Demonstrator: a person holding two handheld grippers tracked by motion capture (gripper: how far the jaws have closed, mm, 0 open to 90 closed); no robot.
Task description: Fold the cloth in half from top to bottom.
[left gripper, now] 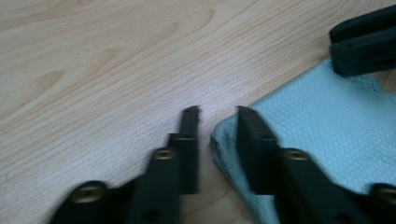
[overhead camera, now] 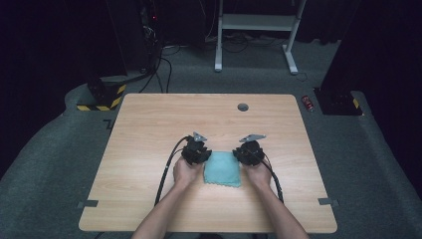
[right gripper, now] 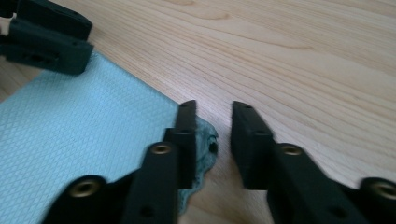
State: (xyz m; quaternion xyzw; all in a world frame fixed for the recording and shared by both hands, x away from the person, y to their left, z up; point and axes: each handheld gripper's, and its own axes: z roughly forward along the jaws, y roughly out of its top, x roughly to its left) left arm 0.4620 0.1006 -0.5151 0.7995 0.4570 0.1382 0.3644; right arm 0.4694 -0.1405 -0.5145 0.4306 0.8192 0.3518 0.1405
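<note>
Teal folded cloth (overhead camera: 222, 169) near the tabletop's (overhead camera: 149, 129) front edge, left gripper (left gripper: 217, 112) and right gripper (right gripper: 212, 106) jaws spread astride its far corners, pinching nothing.

The table (overhead camera: 149, 129) is evenly lit amid dark surroundings, while both gripper views are soft and slightly motion-blurred.

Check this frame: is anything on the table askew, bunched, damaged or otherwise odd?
Nothing serious. The teal cloth lies folded and flat between the left gripper and right gripper. Its corner by the right gripper is slightly bunched and curled. The table looks unmarked.
</note>
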